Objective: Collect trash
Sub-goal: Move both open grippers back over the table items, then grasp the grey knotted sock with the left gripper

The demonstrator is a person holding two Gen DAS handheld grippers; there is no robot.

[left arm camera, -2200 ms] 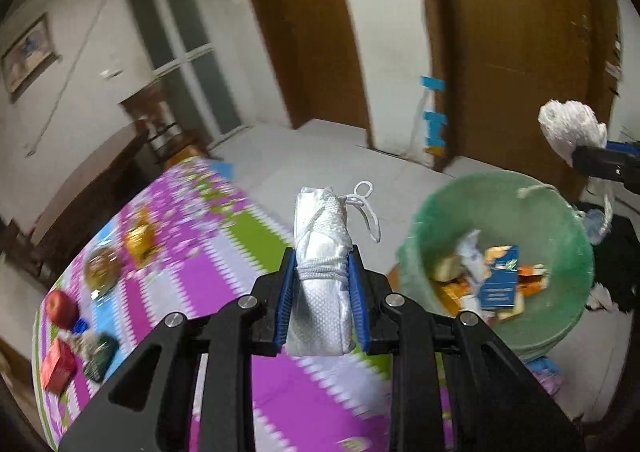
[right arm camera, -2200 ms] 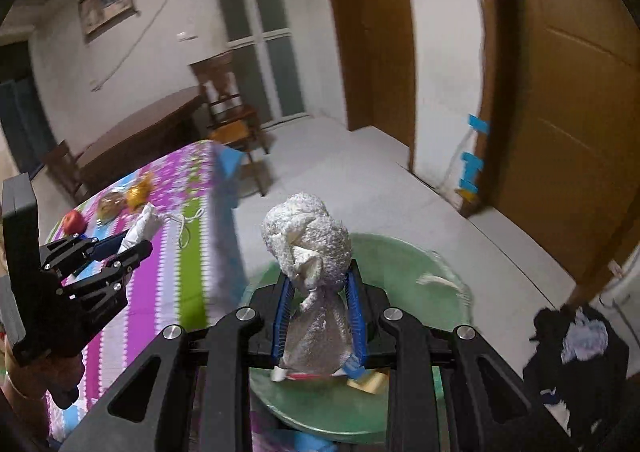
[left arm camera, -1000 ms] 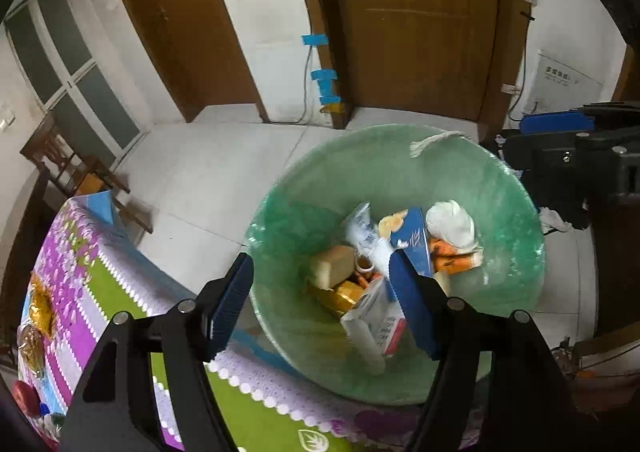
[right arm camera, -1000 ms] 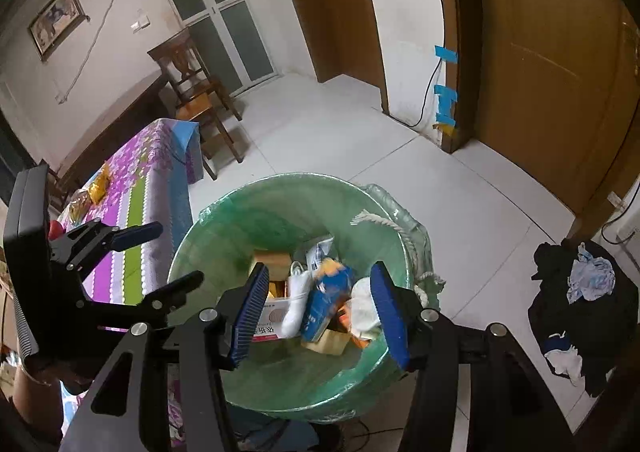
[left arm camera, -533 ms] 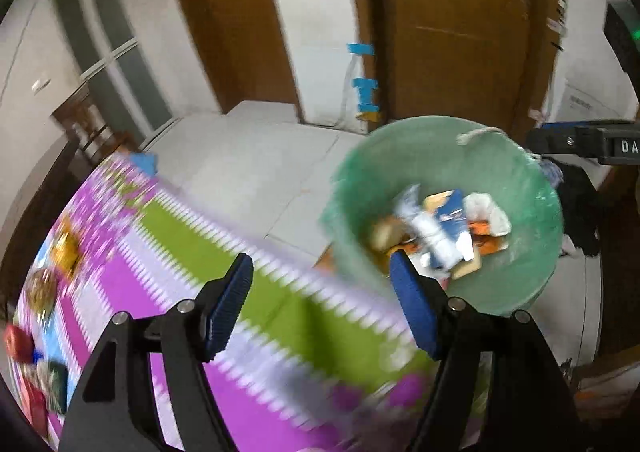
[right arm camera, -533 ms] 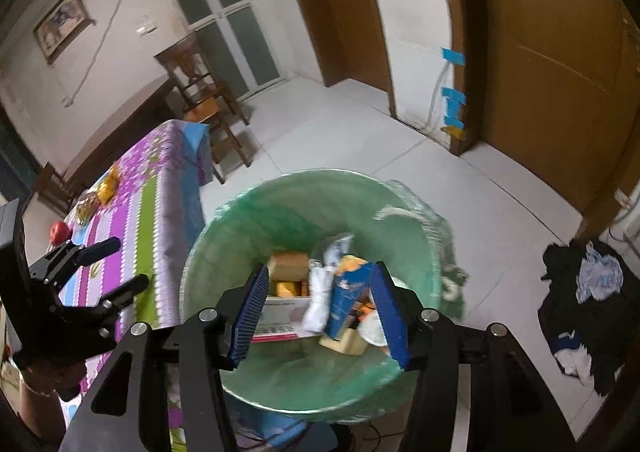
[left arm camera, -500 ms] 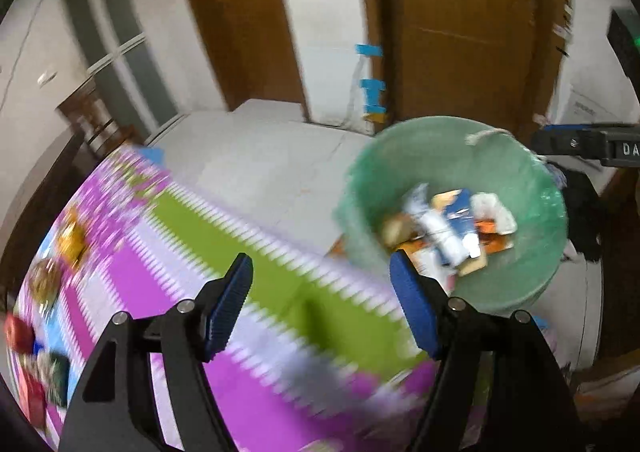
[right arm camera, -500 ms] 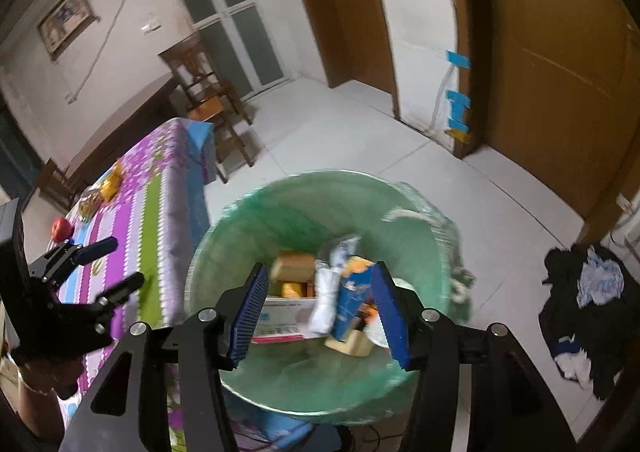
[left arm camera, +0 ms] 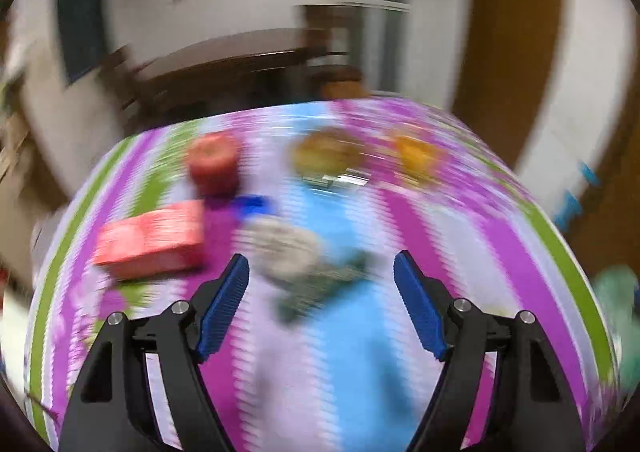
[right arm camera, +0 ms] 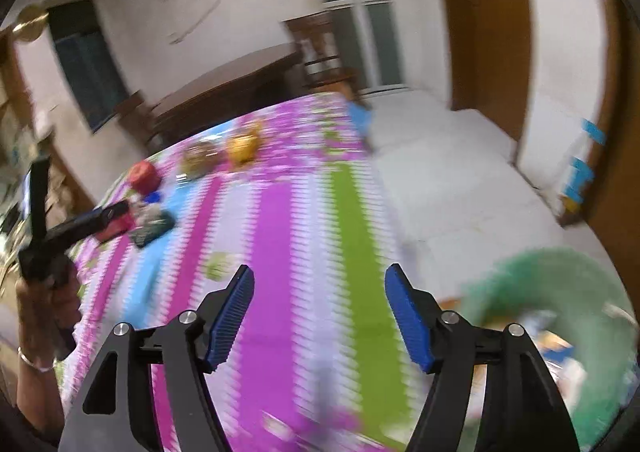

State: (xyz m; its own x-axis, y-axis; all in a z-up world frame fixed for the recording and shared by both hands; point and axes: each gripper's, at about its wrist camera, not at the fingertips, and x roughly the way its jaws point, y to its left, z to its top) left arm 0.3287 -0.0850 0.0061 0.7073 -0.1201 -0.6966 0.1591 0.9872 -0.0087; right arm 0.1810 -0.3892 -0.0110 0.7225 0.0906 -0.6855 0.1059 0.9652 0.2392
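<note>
The left gripper was opening, nothing between its blue pads. Just beyond its fingertips, on the striped tablecloth, lay a blurred, crumpled grey-and-dark-green wrapper; to its left sat a red box, farther off a red apple, a brown packet and an orange one. The right gripper was also opening and empty above the cloth; to its right stood the green-lined trash bin, bright scraps inside. Far left, a hand held the left gripper
</note>
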